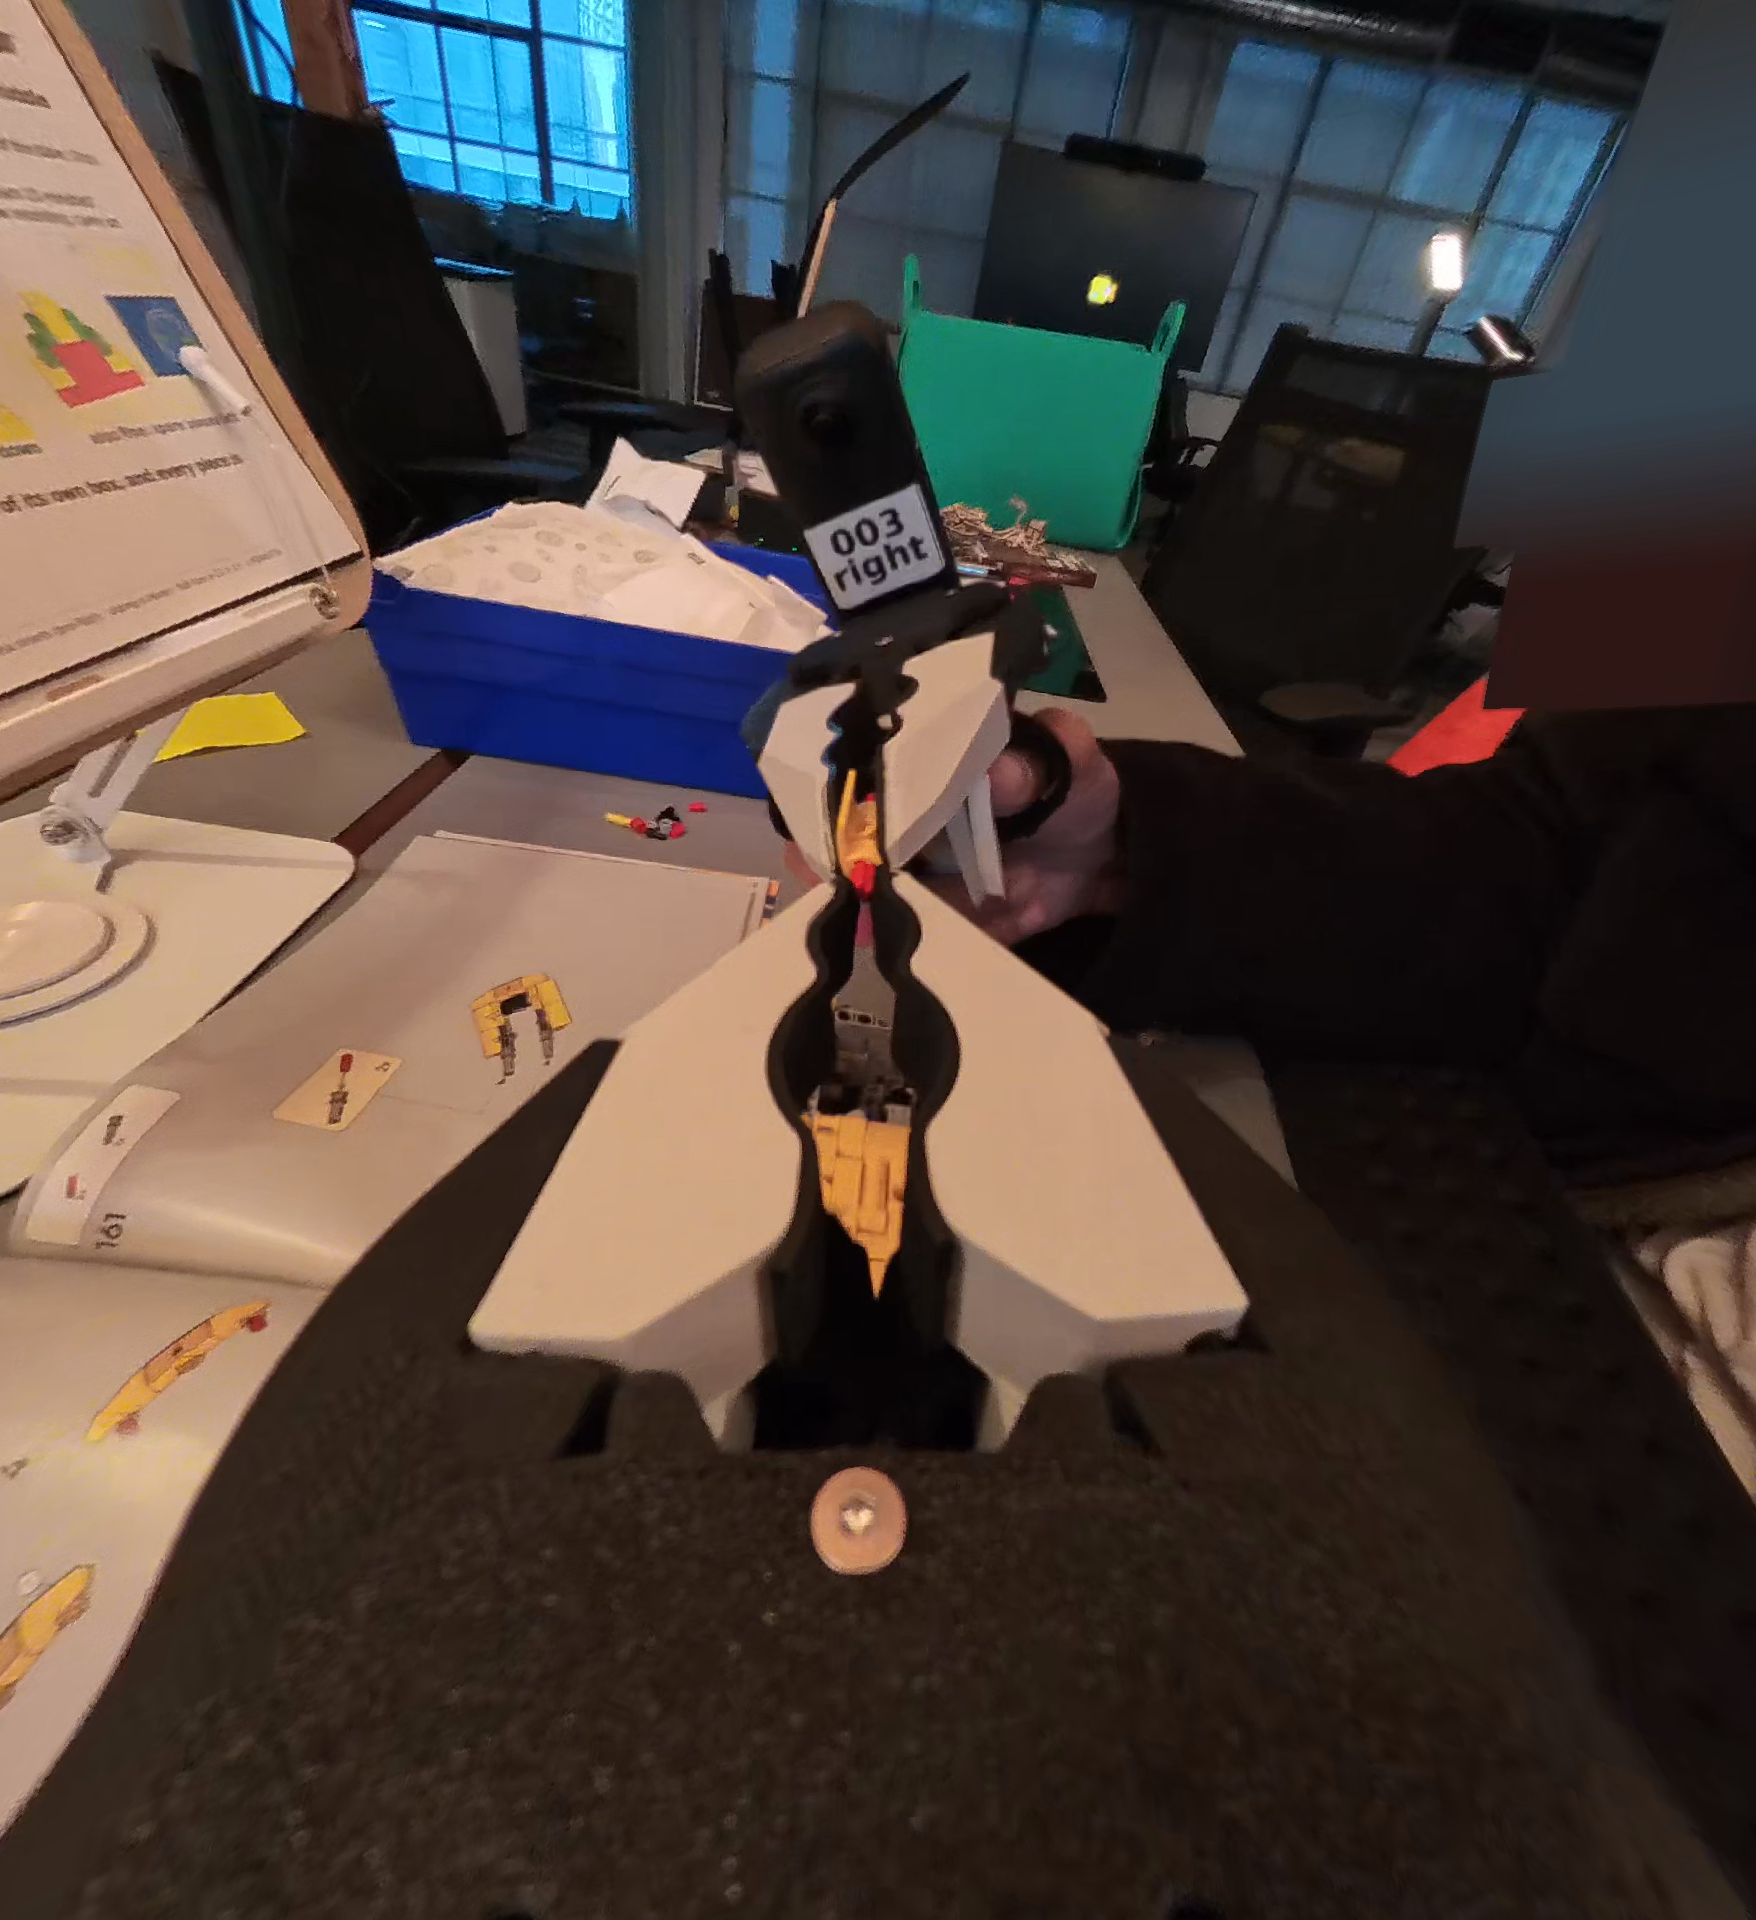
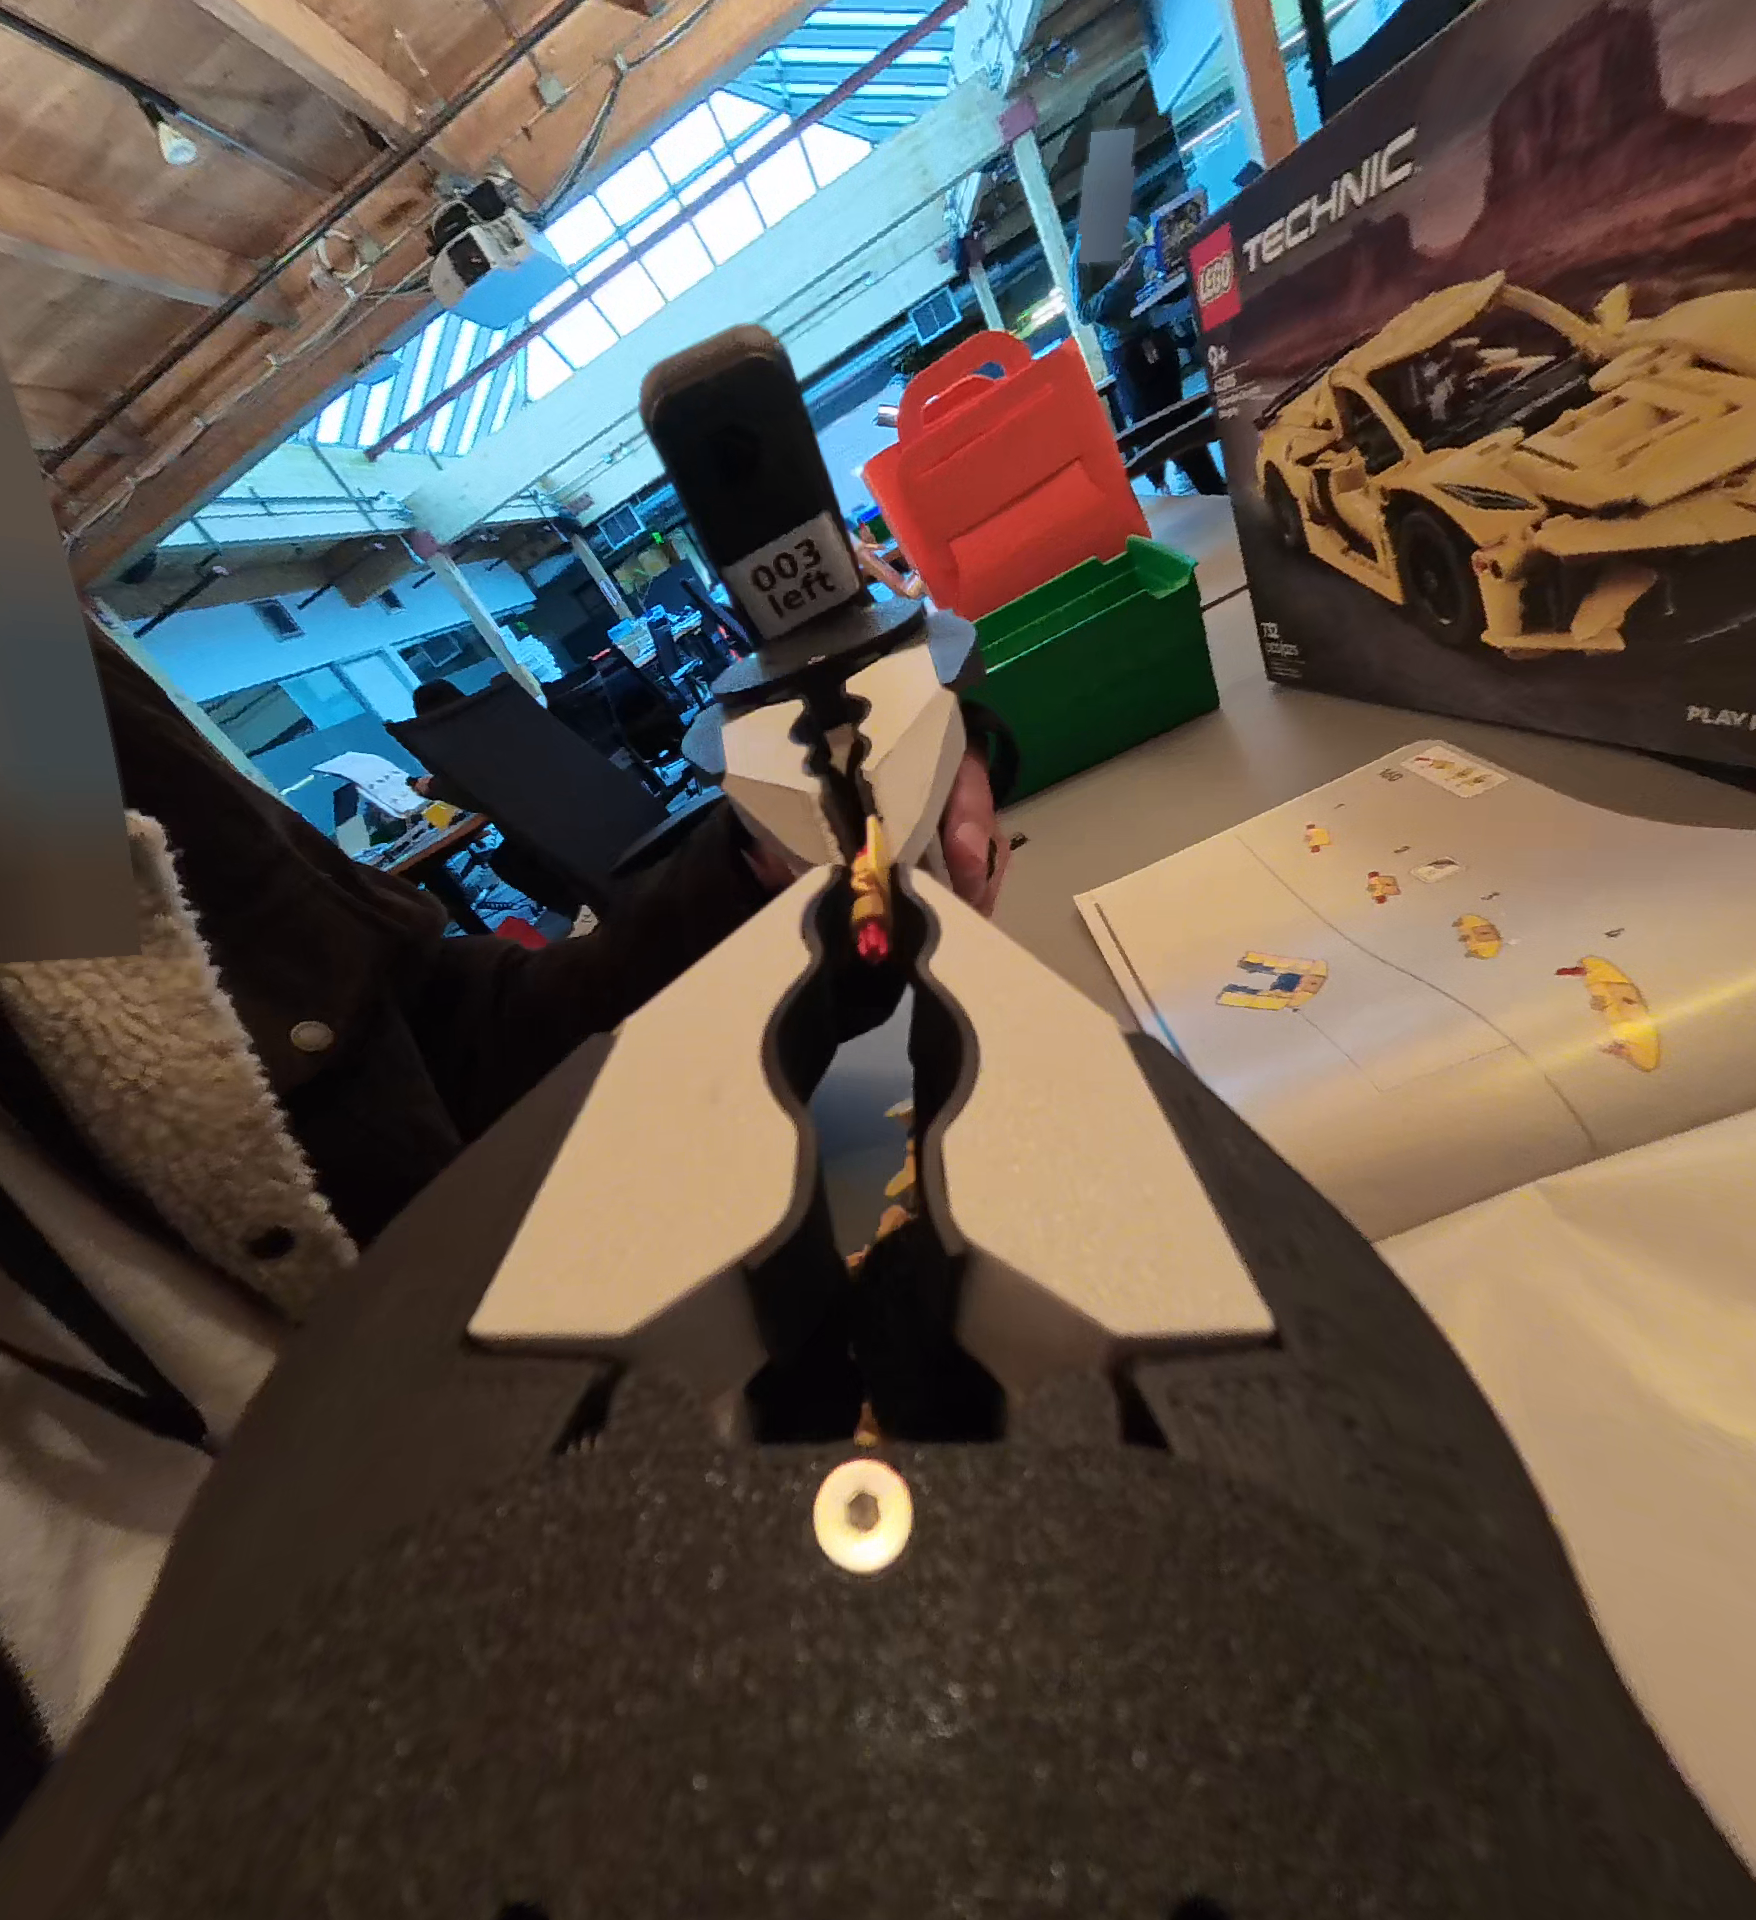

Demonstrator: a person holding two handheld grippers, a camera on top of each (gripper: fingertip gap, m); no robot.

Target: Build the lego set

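Note:
My left gripper (image 1: 858, 904) is shut on a yellow and grey lego assembly (image 1: 866, 1169) that sits deep between its white fingers (image 1: 666, 1174). My right gripper (image 1: 858, 868) faces it tip to tip, held up above the table. A small yellow piece with a red pin (image 1: 859, 847) is pinched in the right gripper's tips, where the two grippers meet. In the right wrist view, my right gripper (image 2: 869, 883) is shut on that yellow and red piece (image 2: 870, 904), and the left gripper (image 2: 858, 847) stands just beyond it. Whether the piece touches the assembly is hidden.
The open instruction booklet (image 1: 541, 935) lies on the table below and shows in the right wrist view (image 2: 1476, 987). Loose small pieces (image 1: 658, 823) lie before a blue bin (image 1: 583, 675). A board on a stand (image 1: 74, 416) is at left. The set's box (image 2: 1580, 416) and a green bin (image 2: 1092, 665) stand behind. Only a small space, under 4 cm, lies between the two pairs of fingers.

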